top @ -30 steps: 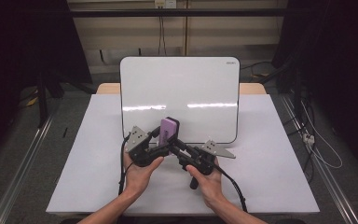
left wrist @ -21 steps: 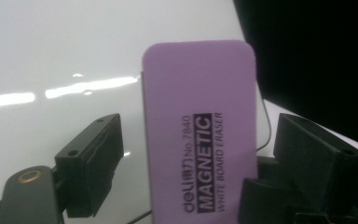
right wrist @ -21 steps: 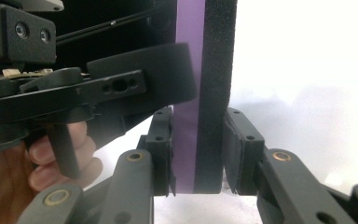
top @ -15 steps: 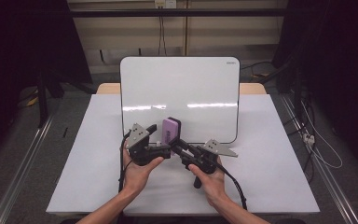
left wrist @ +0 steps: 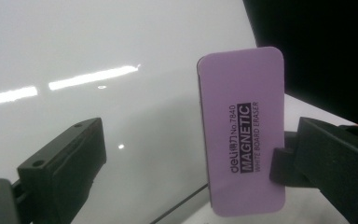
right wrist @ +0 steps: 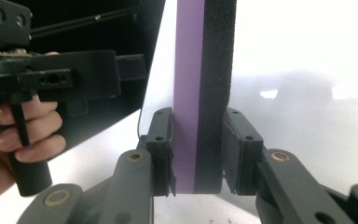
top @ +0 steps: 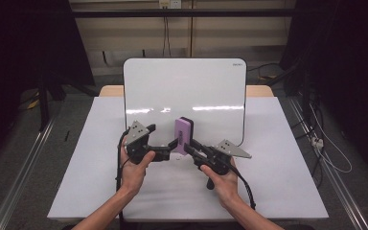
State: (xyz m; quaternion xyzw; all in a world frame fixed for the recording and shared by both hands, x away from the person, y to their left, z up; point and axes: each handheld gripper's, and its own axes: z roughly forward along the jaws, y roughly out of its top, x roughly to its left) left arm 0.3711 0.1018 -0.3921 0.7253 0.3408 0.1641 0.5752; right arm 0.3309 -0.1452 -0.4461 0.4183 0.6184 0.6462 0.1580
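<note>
Looks like a lab/recording rig: white-covered table (top: 278, 143), dark curtains (top: 24, 57) both sides, loose cables (top: 326, 148) on grey floor (top: 24, 158).

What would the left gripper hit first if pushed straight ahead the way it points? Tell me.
Probably the whiteboard. The left gripper has just opened its jaws, and the purple eraser sits off to one side near one jaw, held by the right gripper. Ahead lies the board's glossy face, though depth is hard to judge.

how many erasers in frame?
1. The purple eraser stands upright between the right gripper jaws, over the near edge of the whiteboard. No others seen.
</note>
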